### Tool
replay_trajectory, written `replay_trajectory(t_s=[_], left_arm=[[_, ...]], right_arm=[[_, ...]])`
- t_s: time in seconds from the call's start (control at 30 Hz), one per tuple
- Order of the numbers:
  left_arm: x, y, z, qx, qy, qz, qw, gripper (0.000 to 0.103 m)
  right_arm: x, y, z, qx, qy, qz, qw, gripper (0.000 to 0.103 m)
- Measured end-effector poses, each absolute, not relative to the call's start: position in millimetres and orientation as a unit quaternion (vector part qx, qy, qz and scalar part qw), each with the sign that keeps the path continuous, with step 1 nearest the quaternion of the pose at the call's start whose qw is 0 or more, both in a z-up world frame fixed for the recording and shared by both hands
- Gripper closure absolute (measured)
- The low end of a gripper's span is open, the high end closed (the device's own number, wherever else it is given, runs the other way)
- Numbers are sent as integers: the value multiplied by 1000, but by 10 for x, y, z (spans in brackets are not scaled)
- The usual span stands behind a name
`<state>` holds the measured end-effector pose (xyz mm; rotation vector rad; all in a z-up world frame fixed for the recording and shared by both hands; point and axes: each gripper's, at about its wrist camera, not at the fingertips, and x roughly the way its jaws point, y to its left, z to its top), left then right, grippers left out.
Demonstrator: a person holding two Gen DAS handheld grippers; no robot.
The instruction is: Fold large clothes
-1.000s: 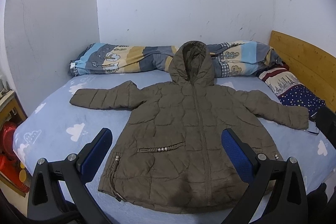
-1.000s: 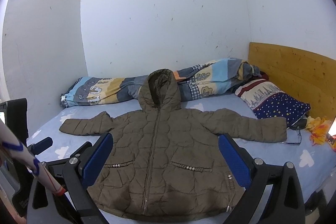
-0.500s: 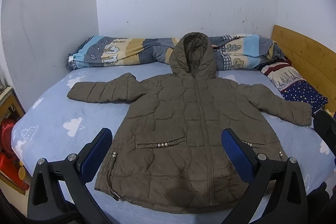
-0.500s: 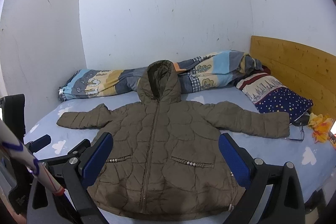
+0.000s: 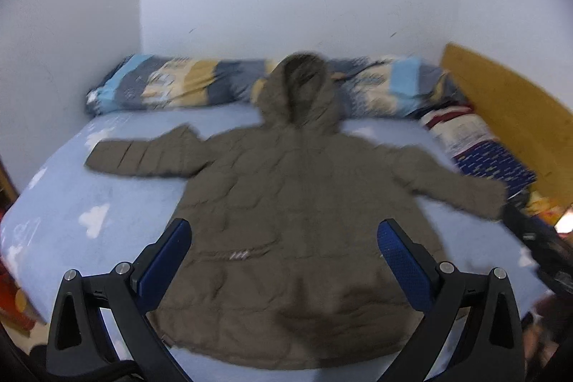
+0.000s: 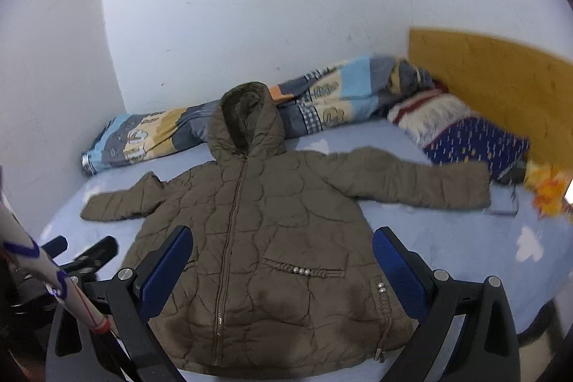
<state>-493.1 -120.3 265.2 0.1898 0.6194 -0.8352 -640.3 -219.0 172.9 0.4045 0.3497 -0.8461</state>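
Lying flat on the bed (image 6: 465, 238), front side up, the big brown jacket (image 6: 272, 238) is seen with its zip closed and both sleeves spread out. In the right wrist view the hood (image 6: 247, 120) points to 12 o'clock, one sleeve (image 6: 412, 181) reaches to 3 o'clock and the other sleeve (image 6: 121, 203) to 9 o'clock. The hem is nearest, at 6 o'clock.

The left claw (image 5: 283, 256) is held wide apart, with nothing between its blue pads (image 5: 164, 260). The right claw (image 6: 283, 260) is also wide apart and empty. Both are held above the lower part of the jacket, and it is not touched by either.

No fold has been made yet, so the task is judged to be at its very start: the claws are being brought toward the jacket. For the next move, a sleeve end or a side edge most likely needs to be pinched and carried over the middle of the jacket. The puffy cloth is thick, so a deep bite would be needed, or it could slip out.

A striped quilt (image 6: 322, 102) is rolled against the wall at 12 o'clock, and a starry pillow (image 6: 472, 138) lies by the wooden headboard (image 6: 501, 74) at 2 o'clock.

No brand or label can be read. The left view is blurred, and the prints on the quilt are too small to make out.
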Motion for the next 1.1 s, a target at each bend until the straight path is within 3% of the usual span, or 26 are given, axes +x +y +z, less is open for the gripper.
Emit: replay_trajectory(t_s=[0.13, 0.27, 0.5, 0.67, 0.77, 0.87, 1.1], left_arm=[[-4926, -1200, 3185, 61, 247, -432, 865, 0], [-4520, -1165, 3279, 18, 258, -427, 867, 0], [-3537, -1492, 2207, 53, 291, -362, 884, 0], [-3023, -1630, 1489, 95, 345, -322, 877, 0], [-2890, -1568, 1480, 72, 345, -316, 881, 0], [-2840, -1534, 1496, 73, 346, -317, 880, 0], [-2759, -1613, 1441, 78, 358, -321, 873, 0]], right_arm=[[-6811, -2710, 1726, 250, 144, -428, 857, 1], [-7350, -3387, 1592, 323, 123, -456, 820, 1], [-8156, -4574, 1139, 431, 68, -505, 744, 2], [-8430, -5302, 605, 516, 17, -503, 693, 15], [-8495, -5601, 280, 540, 10, -506, 672, 25], [-8601, -5850, 49, 562, 6, -509, 651, 29], [-8698, -6234, -56, 546, 21, -540, 640, 29]])
